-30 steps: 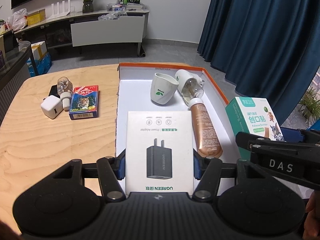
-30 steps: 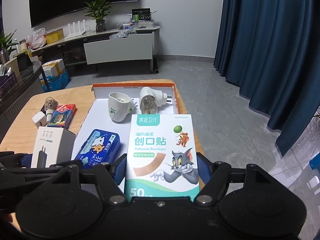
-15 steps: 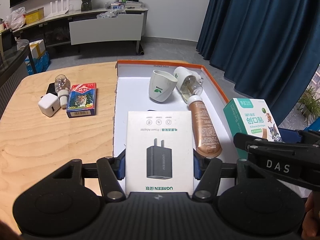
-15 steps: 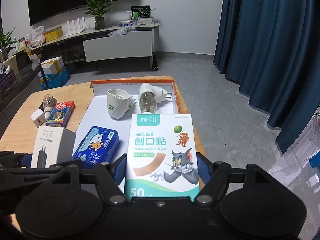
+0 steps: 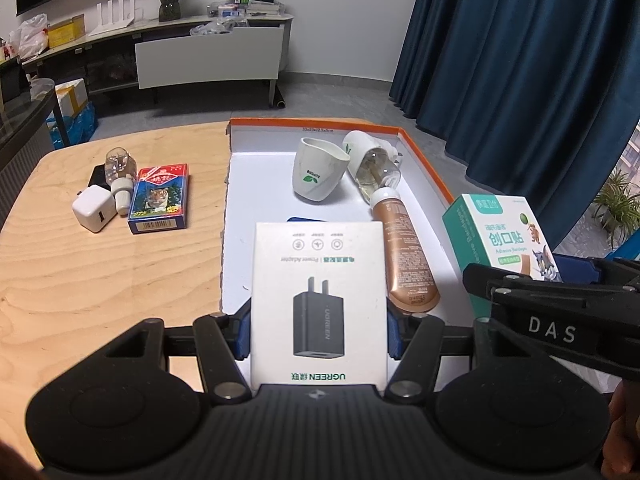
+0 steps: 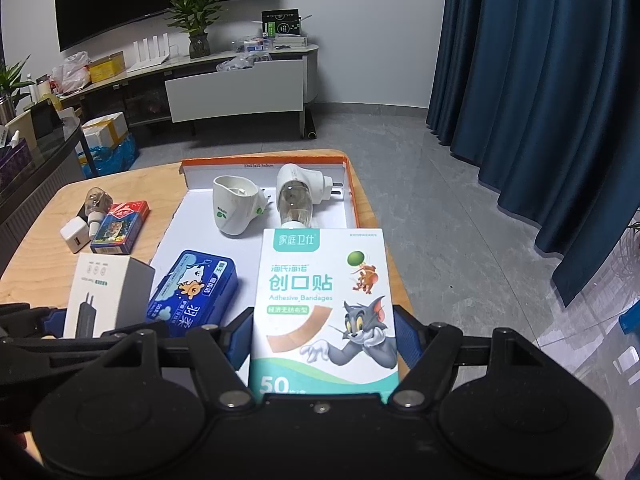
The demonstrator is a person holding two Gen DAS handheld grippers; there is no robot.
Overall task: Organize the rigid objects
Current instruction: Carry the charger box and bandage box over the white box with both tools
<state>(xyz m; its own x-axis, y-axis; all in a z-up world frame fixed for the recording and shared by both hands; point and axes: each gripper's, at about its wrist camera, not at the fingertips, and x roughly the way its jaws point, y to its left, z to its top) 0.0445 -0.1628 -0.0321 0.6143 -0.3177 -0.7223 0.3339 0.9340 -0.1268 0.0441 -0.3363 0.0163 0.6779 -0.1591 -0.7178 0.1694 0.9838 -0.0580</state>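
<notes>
Left gripper (image 5: 319,322): closed on the white power adapter box (image 5: 319,300), blue pads pressed to its two long sides; box held above the near end of the tray.
Right gripper (image 6: 323,340): clamped on the adhesive bandage box (image 6: 324,304), held flat-faced over the tray's near right edge.
Tray (image 5: 424,160): shallow white box with an orange rim, on the right half of the wooden table (image 5: 80,280).
Already in tray: white cup-shaped vaporizer shell (image 5: 316,174) and plug-in vaporizer with bottle (image 5: 374,160) at the far end; copper tube (image 5: 406,248) along the right side; blue tin (image 6: 192,292) near the left wall.
Still outside: white charger cube (image 5: 94,208), small clear bottle (image 5: 119,176) and playing card pack (image 5: 160,196), clustered at far left on the table.
Risk, crowding: both boxes hang over the same near strip of the tray, so lowering them together could knock gripper against gripper.
Risk, landing: the adapter box sits right above the blue tin; released there, it would likely rest tilted on it.
Risk, edge: the bandage box overlaps the right rim and could tip out onto the floor.
</notes>
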